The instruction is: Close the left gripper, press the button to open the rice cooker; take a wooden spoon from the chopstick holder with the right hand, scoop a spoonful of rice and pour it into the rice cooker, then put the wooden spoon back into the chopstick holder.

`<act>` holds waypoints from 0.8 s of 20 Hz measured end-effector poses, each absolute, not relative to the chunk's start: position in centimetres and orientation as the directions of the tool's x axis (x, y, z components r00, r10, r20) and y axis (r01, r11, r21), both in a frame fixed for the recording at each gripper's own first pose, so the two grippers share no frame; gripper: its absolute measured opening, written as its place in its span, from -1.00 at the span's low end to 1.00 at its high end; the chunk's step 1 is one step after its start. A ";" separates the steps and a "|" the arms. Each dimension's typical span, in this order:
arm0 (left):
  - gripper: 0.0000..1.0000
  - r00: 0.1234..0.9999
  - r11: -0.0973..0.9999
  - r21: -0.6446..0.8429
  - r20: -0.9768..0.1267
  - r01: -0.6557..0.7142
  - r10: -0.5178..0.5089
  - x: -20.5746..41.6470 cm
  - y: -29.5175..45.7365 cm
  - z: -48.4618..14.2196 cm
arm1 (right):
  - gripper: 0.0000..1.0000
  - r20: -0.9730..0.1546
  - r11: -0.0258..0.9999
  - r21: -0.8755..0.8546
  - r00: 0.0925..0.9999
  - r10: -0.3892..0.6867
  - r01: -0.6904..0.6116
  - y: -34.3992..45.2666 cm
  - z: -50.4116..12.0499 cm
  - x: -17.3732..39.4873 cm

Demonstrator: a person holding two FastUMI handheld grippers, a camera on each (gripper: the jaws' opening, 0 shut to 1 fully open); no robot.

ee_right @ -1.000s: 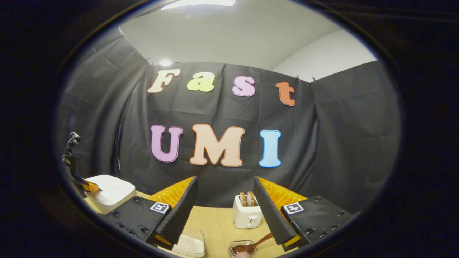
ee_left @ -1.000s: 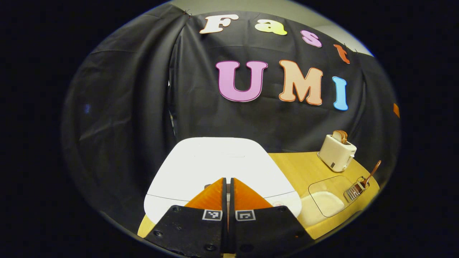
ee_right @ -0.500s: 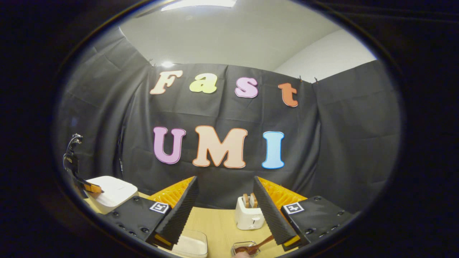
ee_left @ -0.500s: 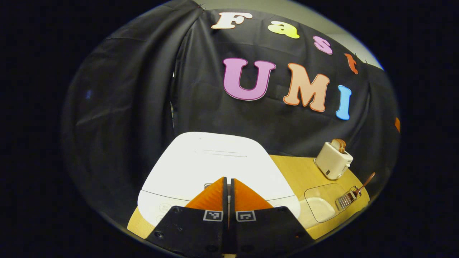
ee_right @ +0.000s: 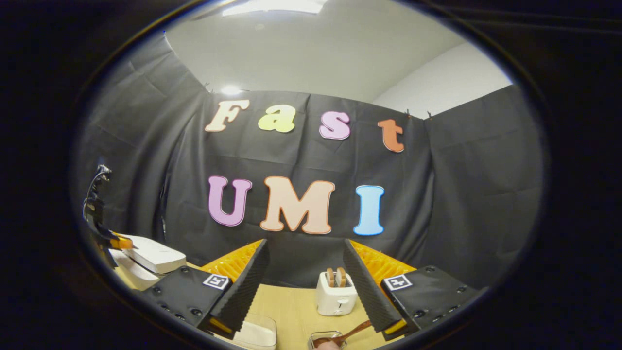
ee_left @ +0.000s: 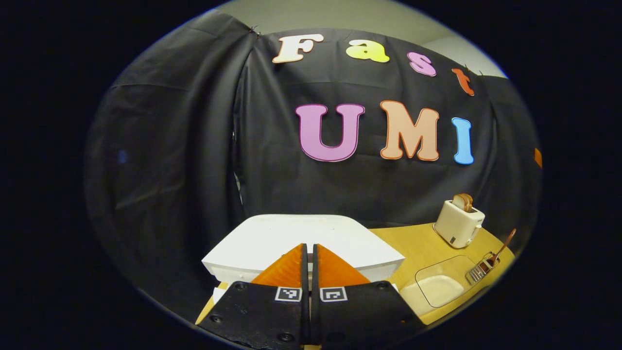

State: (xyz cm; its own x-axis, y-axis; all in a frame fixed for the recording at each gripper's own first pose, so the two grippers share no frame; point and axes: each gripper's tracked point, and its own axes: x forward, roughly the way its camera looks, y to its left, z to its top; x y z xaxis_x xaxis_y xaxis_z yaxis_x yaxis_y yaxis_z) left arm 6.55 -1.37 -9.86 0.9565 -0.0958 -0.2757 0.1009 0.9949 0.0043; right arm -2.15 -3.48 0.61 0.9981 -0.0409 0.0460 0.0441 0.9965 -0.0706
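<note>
With the rice cooker (ee_left: 301,243) lid sprung ajar beneath the empty, closed left gripper (ee_left: 309,253), the wooden spoon (ee_right: 347,333) is to be grasped next by the wide-open, empty right gripper (ee_right: 305,282).

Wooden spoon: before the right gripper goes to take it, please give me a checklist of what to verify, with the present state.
1. Rice cooker lid lifted off the base: ok, partly raised.
2. Left gripper shut: ok.
3. Right gripper jaws open and holding nothing: ok.
4. Wooden spoon standing in the chopstick holder: ok.
5. Rice in the clear container: ok.
6. Lid fully open for pouring: cannot tell.
</note>
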 end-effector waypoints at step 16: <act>0.90 0.988 0.992 0.021 -0.096 0.128 -0.125 5.8 -3.7 -3.3 | 0.87 -0.033 0.992 -0.050 0.992 -0.120 0.118 -8.7 -4.0 -0.6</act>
State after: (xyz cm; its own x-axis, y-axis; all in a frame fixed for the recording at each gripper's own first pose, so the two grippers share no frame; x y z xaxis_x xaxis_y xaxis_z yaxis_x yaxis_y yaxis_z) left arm 5.76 -3.69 -3.32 0.9875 -0.1252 -0.0958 0.1277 0.9916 0.0207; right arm -0.56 -8.66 -3.95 0.9922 -0.1197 -0.0335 0.1180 0.9917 -0.0504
